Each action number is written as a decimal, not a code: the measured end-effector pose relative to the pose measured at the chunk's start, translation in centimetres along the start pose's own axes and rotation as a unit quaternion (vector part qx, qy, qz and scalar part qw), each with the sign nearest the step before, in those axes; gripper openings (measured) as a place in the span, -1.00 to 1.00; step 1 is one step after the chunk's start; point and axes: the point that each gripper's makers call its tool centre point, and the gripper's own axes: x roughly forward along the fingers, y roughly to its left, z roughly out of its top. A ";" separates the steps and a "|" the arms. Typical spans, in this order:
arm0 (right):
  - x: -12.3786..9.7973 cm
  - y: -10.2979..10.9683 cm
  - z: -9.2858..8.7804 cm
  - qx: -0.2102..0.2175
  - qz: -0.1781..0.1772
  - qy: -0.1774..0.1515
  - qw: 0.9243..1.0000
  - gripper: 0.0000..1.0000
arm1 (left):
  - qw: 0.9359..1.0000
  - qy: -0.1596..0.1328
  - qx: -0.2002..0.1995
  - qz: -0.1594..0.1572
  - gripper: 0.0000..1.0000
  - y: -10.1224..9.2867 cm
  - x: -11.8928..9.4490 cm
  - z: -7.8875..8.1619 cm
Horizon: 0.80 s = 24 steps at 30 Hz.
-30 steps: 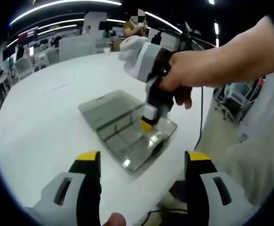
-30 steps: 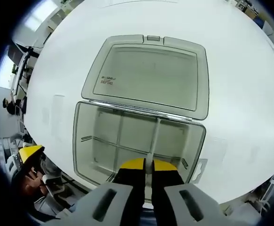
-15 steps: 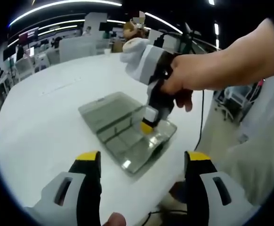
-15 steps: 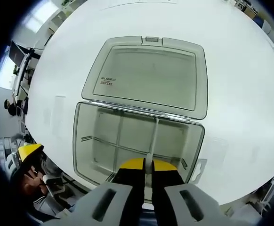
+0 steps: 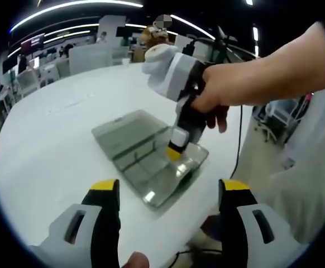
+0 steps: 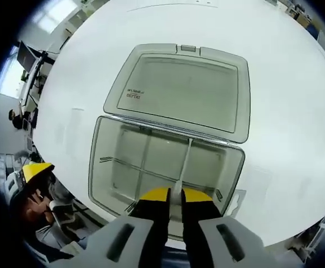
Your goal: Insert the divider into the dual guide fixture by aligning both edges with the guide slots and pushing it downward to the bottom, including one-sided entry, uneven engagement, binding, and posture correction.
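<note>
A clear plastic box (image 6: pixel 98 162) lies on the white table with its lid (image 6: pixel 185 92) folded open flat behind it. Thin clear dividers cross inside the box. My right gripper (image 6: pixel 174 194) is shut on the near end of one upright divider (image 6: pixel 183 164), which runs from the near wall toward the hinge side. In the left gripper view the right gripper (image 5: pixel 175 153), held by a hand, points down into the box (image 5: pixel 146 164). My left gripper (image 5: pixel 169 190) hangs open short of the box, holding nothing. One of its yellow fingertips (image 6: pixel 34 170) shows at the left.
The round white table (image 5: pixel 51 128) spreads wide to the left of the box. Its edge (image 5: pixel 207 195) runs close to the box on the near right. A person's forearm (image 5: pixel 274 67) reaches across from the right. Desks and screens stand far behind.
My right gripper has leaned slightly and shifted a little over the box, still holding the divider. My left gripper has stayed open and still.
</note>
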 end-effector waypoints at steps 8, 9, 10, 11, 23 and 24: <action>-0.5 0.0 0.7 -0.018 0.006 -0.004 1.000 -0.83 | 1.000 -0.001 0.003 -0.001 0.39 0.0 0.0 0.3; -0.5 -0.2 0.7 -0.024 0.005 -0.005 1.000 -0.82 | 1.000 -0.001 0.003 -0.002 0.39 0.1 0.1 0.4; -0.6 -0.2 0.6 -0.027 0.005 -0.004 1.000 -0.82 | 1.000 -0.002 0.003 -0.002 0.39 0.1 0.1 0.5; -0.7 -0.2 0.5 -0.030 0.007 -0.004 1.000 -0.83 | 1.000 -0.002 0.004 -0.002 0.39 0.1 0.1 0.5; -1.9 0.1 0.4 -0.088 0.031 -0.033 0.995 -0.72 | 1.000 0.001 0.007 -0.004 0.39 0.6 0.1 0.6; -2.0 0.2 0.3 -0.097 0.036 -0.034 0.994 -0.72 | 1.000 0.002 0.007 -0.005 0.39 0.6 0.1 0.5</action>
